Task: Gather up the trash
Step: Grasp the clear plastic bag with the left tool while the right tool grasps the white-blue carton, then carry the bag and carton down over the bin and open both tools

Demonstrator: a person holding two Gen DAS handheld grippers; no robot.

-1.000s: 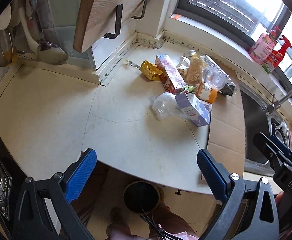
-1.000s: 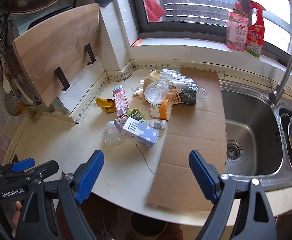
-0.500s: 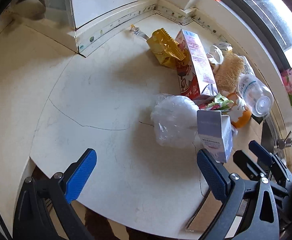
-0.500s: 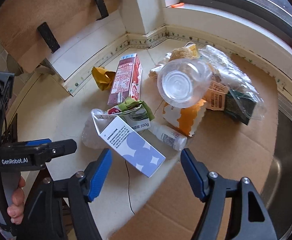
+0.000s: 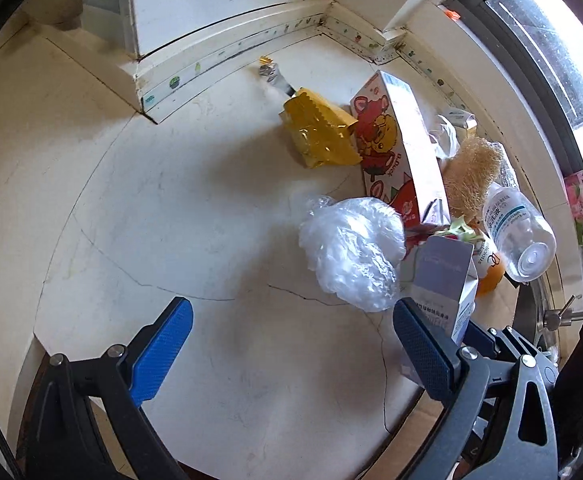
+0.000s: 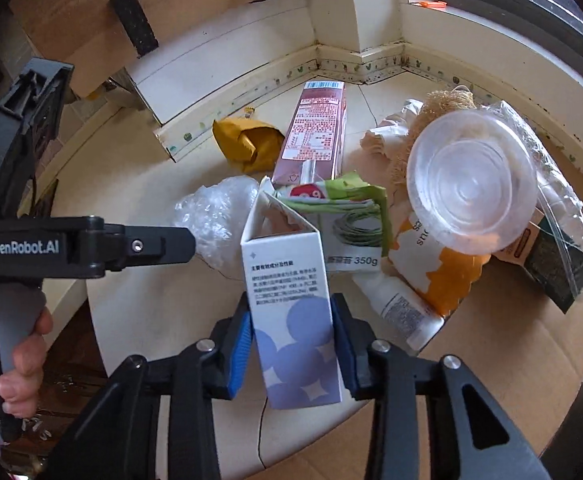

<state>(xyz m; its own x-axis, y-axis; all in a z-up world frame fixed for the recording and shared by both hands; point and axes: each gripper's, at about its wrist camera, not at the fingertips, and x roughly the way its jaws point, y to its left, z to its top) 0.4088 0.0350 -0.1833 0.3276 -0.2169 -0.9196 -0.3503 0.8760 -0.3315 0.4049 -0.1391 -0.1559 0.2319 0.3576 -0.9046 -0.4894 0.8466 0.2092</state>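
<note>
A heap of trash lies on the pale counter (image 5: 171, 220). My right gripper (image 6: 291, 320) points steeply down, its jaws closing, and both blue pads touch the sides of the white and purple box (image 6: 287, 300), which stands open-topped. That box also shows beside my left gripper's right finger (image 5: 443, 276). My left gripper (image 5: 291, 312) hangs open over bare counter, just in front of a crumpled clear plastic bag (image 5: 351, 252). Behind lie a red carton (image 5: 395, 148), a yellow wrapper (image 5: 319, 132) and a clear bottle (image 5: 519, 236).
A green packet (image 6: 343, 220), an orange and white pouch (image 6: 439, 268) and a small white bottle (image 6: 403, 308) crowd the box. Flat cardboard (image 6: 491, 380) covers the counter to the right. A wooden board (image 6: 171, 8) leans on the back wall. A hand (image 6: 23, 360) holds the left gripper.
Both grippers have dropped toward the counter and tilted down. The right jaws have narrowed from wide apart to touching the white and purple box. The left jaws stay wide.
</note>
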